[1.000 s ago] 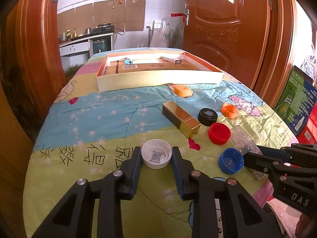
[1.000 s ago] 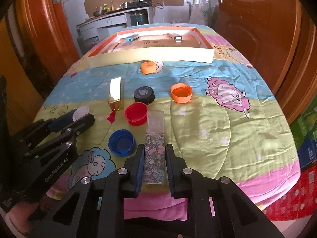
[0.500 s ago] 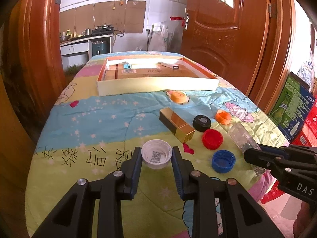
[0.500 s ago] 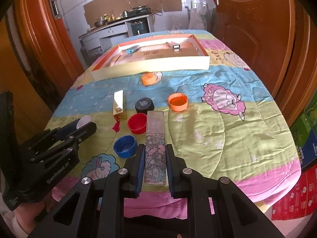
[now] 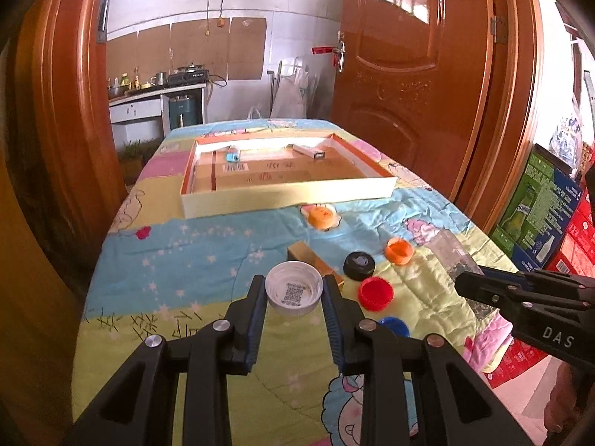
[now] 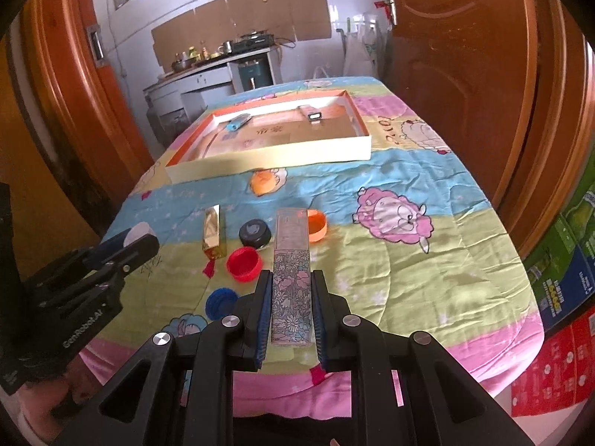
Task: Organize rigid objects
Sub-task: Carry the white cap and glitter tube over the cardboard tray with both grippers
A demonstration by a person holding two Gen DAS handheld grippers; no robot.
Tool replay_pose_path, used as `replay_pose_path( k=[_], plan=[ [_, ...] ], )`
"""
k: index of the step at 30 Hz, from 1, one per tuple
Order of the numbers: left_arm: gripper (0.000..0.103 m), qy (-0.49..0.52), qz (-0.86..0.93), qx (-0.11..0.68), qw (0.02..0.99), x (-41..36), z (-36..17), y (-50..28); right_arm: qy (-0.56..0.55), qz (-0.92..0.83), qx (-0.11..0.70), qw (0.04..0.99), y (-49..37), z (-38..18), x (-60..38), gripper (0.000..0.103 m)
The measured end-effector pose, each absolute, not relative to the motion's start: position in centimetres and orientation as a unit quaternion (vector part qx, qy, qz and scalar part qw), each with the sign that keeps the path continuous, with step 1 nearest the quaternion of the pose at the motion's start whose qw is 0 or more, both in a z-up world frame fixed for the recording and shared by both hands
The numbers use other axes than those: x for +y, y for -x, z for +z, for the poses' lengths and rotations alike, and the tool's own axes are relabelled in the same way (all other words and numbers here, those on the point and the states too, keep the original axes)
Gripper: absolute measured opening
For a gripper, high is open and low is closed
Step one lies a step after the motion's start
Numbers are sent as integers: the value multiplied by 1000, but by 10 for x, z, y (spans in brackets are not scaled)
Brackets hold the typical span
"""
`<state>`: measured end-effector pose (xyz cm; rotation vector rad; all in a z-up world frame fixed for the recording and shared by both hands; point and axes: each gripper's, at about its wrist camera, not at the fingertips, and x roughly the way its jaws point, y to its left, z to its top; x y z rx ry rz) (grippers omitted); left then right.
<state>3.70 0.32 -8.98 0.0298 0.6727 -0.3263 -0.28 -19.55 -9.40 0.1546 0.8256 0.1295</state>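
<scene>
With white cap (image 5: 293,289) clamped left, floral case (image 6: 291,290) clamped right, now lifted clear of quilt (image 6: 409,260), ready for tray (image 5: 286,197).

Carved wooden door (image 5: 405,85) standing open, kitchen counter with stove (image 5: 187,73) in the back room, green carton (image 5: 535,208), red cartons (image 6: 550,368) on floor

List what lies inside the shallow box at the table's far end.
Inside the shallow box: a blue item and a small white box on cardboard lining. The near wall hides its front strip.
</scene>
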Motion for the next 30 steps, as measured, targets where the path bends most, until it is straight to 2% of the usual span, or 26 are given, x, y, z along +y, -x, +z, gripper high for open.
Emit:
replay_pose_path(
  k=[30],
  plan=[
    [30, 26, -149, 332, 931, -11, -50, -103, -80, 92, 395, 911, -69, -68, -203, 20]
  ],
)
